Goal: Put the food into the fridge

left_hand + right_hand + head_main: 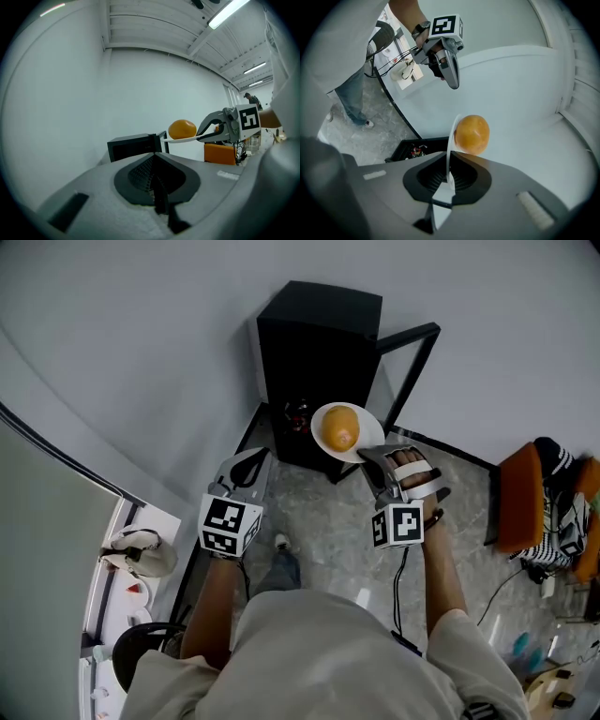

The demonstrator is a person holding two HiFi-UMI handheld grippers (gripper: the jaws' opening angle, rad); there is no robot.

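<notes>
A round orange food [340, 429] lies on a white plate [367, 430]. My right gripper [377, 463] is shut on the plate's near rim and holds it level in front of a small black fridge [319, 338], whose door [415, 364] stands open to the right. In the right gripper view the plate [451, 140] runs edge-on between the jaws of the gripper [450, 177], with the food [472, 134] beyond and the fridge's inside [416, 151] below. My left gripper [246, 465] hangs left of the plate, shut and holding nothing [157, 182].
An orange seat [518, 498] with striped cloth [564, 512] stands at the right. A white counter [141, 559] with small items runs along the left wall. Cables [398, 601] trail over the marble floor. The person's shoe [281, 542] is below the fridge.
</notes>
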